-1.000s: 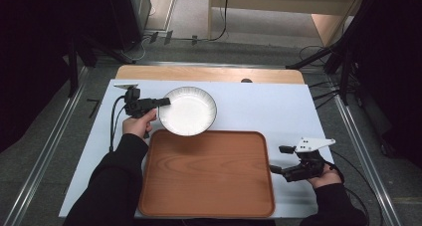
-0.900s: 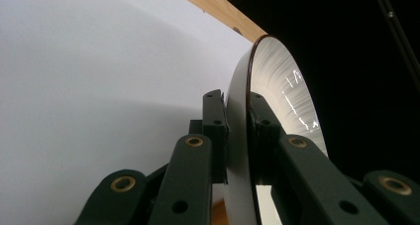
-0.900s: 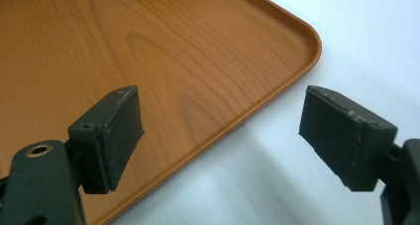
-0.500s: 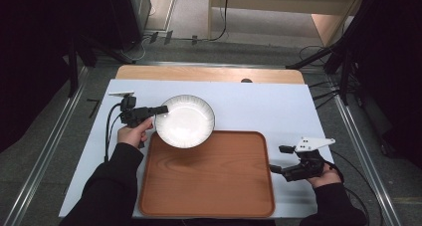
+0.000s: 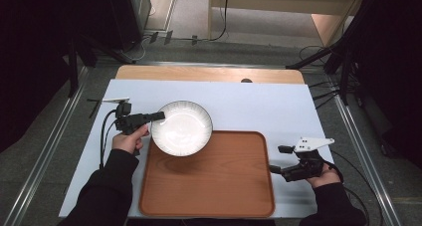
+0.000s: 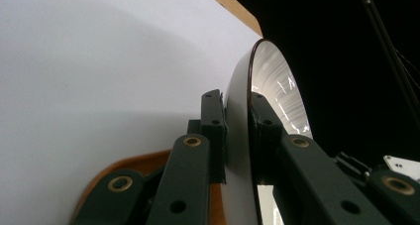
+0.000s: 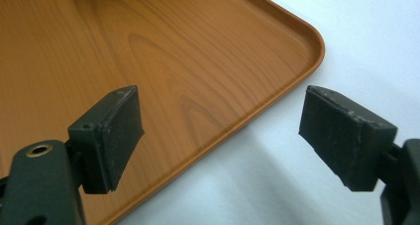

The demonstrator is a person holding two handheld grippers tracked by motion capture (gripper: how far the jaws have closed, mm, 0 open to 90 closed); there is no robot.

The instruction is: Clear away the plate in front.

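Carrying a round white ceramic bowl [image 5: 181,128] onto the brown wooden tray [image 5: 219,186].
Left tongs [image 5: 158,117] pinch its rim above the tray's far-left corner; keep it level, lower gently; right tongs [image 5: 272,169] wait wide beside the tray.

Left gripper [image 5: 158,117] fingers clamped; right gripper [image 5: 276,160] fingers spread.

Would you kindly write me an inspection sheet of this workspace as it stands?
Surface: white-topped table, wood strip at far edge.
Job's things: white bowl overlapping the wooden tray's far-left corner; whether it rests there, unclear.
Clutter: nothing seen.
Grippers: left gripper shut on the bowl's rim; right gripper open beside the tray's right edge, holding nothing.
Cables: black cable trails from left gripper.
Surroundings: grey floor, cables, dark stands.
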